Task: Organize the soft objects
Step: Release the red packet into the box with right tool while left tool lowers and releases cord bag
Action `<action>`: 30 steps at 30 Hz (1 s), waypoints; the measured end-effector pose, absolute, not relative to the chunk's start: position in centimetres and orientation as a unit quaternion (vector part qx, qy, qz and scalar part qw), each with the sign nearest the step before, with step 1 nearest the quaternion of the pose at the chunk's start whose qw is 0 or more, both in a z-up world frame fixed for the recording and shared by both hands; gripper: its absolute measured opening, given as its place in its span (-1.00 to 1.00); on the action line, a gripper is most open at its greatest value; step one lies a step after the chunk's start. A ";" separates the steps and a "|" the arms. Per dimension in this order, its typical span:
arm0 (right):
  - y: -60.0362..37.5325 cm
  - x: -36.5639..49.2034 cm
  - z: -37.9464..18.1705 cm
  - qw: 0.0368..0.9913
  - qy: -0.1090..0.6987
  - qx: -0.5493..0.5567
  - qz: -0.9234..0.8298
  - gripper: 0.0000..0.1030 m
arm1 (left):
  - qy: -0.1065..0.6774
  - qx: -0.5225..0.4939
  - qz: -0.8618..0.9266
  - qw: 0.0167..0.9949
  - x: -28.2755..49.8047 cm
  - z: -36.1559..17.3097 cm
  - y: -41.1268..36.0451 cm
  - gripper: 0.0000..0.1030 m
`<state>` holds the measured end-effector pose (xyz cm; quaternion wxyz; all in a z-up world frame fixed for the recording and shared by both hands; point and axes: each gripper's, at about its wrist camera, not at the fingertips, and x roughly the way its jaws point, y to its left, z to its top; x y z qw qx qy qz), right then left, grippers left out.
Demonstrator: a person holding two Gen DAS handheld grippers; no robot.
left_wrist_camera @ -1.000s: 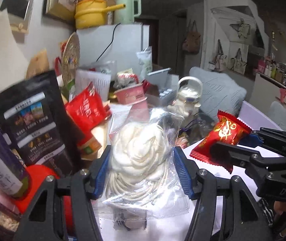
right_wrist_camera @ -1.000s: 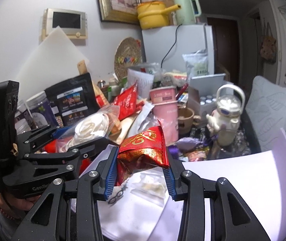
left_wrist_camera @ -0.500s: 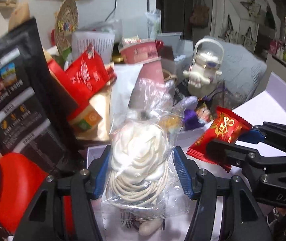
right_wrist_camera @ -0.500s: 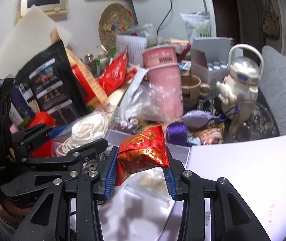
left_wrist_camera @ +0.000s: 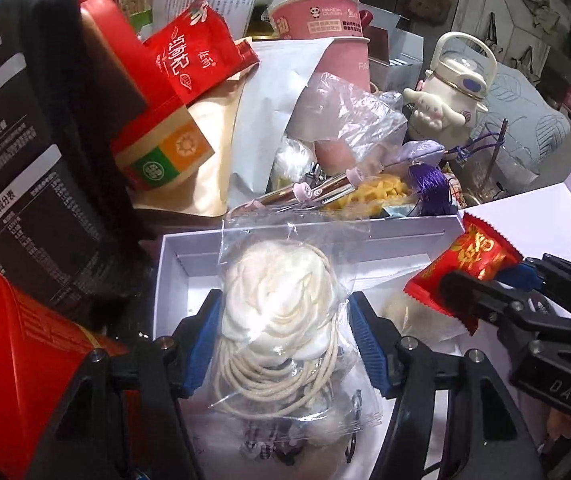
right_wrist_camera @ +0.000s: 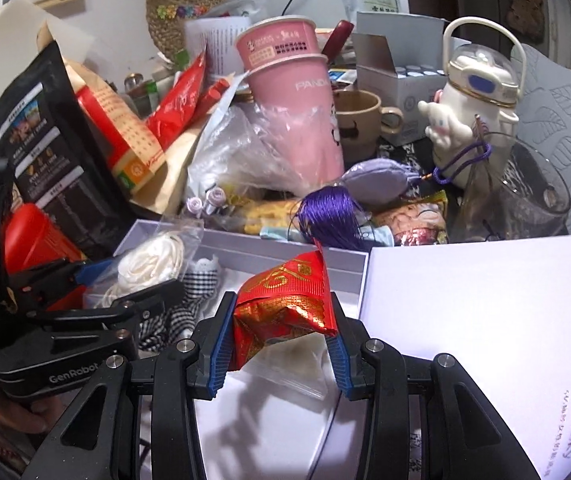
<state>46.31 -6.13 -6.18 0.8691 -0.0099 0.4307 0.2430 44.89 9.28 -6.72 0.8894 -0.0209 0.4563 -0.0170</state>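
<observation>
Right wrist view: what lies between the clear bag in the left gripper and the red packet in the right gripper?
A black-and-white checked cloth item lies in the white box between the clear bag and the red packet, shown in the right wrist view.

The tall pink paper cup (right_wrist_camera: 305,108) reads "PANDA"; the white cardboard box lid (right_wrist_camera: 485,320) reads "ULucky"; the left gripper (right_wrist_camera: 73,368) body reads "GenRobot".

Stacked pink cups (right_wrist_camera: 293,80) behind, brown mug (right_wrist_camera: 359,120) beside, white character bottle (right_wrist_camera: 473,108) at right
</observation>
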 end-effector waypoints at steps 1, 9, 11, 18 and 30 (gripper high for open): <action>-6.0 46.4 -6.4 0.867 0.435 -0.012 0.242 -0.17 | 0.458 -0.014 -0.014 0.889 44.9 -6.8 9.1 0.29; -5.3 46.7 -7.4 0.862 0.448 -0.028 0.234 -0.14 | 0.517 -0.002 0.016 0.856 46.5 -9.6 8.8 0.32; -5.4 46.7 -7.4 0.862 0.447 -0.027 0.237 -0.12 | 0.514 -0.001 0.011 0.858 46.5 -9.5 8.7 0.32; -5.2 46.5 -7.1 0.860 0.448 -0.031 0.242 0.26 | 0.519 -0.014 0.007 0.855 46.6 -9.8 8.7 0.32; -6.1 45.8 -5.7 0.871 0.430 -0.031 0.235 0.26 | 0.487 -0.008 0.006 0.873 45.4 -7.4 8.7 0.40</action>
